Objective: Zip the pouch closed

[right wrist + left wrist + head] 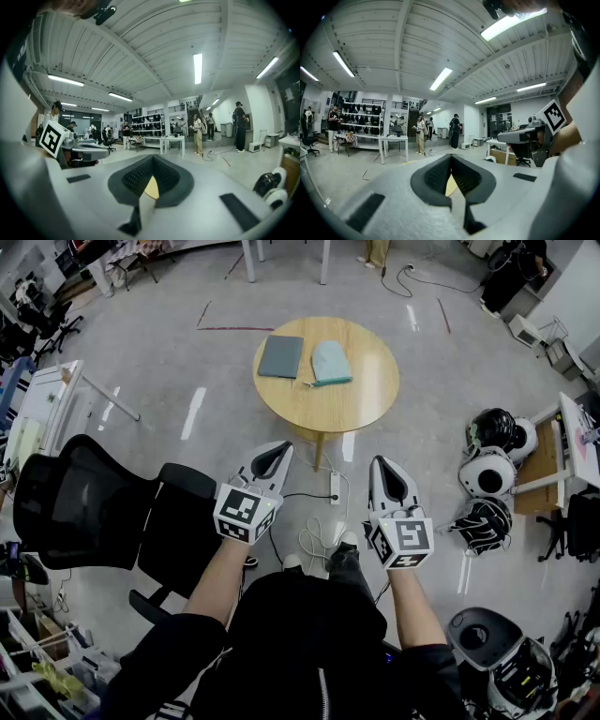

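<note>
Left gripper [451, 157] clenched, pads meeting, nothing between them; right gripper [152, 159] likewise clamped on nothing; both held about level, side by side in front of the person's body.

Ahead of both sets of jaws and well apart from them: round wooden table [361, 401]; on it the teal pouch [330, 361], lying roughly midway between the two jaw lines, so neither gripper is clearly nearer, left maybe slightly. Just left of the pouch, a grey flat case [281, 356], near it but apart. Pouch's long axis runs away from the jaws, slightly tilted; a darker strip along its near edge runs crosswise, probably the zip, too small to tell; slider not visible. Judged: reach not yet begun; both grippers must travel forward and down to the tabletop.

Only the head view shows pouch and case; each gripper view gives just a pale wood sliver through the jaw notch, plus the room beyond with people standing and shelves.
</note>
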`<state>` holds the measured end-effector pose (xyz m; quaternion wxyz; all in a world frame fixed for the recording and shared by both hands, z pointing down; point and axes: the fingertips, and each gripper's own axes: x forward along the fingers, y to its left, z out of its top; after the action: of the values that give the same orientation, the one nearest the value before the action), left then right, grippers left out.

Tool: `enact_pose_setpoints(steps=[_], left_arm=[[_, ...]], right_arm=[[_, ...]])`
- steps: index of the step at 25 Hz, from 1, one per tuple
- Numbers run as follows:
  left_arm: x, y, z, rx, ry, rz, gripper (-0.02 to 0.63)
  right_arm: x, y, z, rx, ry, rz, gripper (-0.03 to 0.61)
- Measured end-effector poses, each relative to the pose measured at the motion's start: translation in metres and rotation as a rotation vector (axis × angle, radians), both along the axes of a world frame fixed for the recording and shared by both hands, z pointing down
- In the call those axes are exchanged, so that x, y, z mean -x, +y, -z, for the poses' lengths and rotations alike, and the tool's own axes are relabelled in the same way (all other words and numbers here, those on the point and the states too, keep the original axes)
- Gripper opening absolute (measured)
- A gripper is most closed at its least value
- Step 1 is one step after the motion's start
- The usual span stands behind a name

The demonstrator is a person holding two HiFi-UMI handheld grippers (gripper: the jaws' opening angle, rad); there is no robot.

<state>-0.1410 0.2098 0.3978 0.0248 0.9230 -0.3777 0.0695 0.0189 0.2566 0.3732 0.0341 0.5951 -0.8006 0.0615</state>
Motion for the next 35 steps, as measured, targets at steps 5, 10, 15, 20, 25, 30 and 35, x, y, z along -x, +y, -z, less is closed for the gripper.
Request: enact_pose_setpoints(steps=[5,10,15,20,25,30,35], left_arm=[[-0.022,-0.014,-0.005,0.006,-0.005,0.004,0.008],[-0.045,-0.032,-0.008,0.018,-0.017,0.034,0.008],[-0.08,-0.049,-0.008,0.027,-0.024,0.087,0.008],[-0.12,-0.057,-0.011,0.03,-0.022,0.161,0.008],[-0.141,-0.057,-0.023,0.056,-0.04,0.23,0.008],[-0.144,-0.059,-0.025,0.073,-0.044,0.26,0.008],[-0.149,-0.072,-0.032,0.086,-0.052,0.263,0.008]], right_arm=[[-0.02,-0.015,-0.003,0.004,0.007,0.021,0.0],[-0.042,-0.037,-0.008,0.021,0.007,0.054,0.0],[-0.078,-0.063,-0.012,0.043,-0.001,0.102,0.0],[-0.121,-0.081,-0.018,0.058,-0.004,0.173,0.0],[-0.146,-0.099,-0.026,0.075,-0.012,0.243,0.0],[-0.151,-0.106,-0.027,0.083,-0.032,0.273,0.0],[-0.156,-0.12,-0.033,0.096,-0.043,0.273,0.0]])
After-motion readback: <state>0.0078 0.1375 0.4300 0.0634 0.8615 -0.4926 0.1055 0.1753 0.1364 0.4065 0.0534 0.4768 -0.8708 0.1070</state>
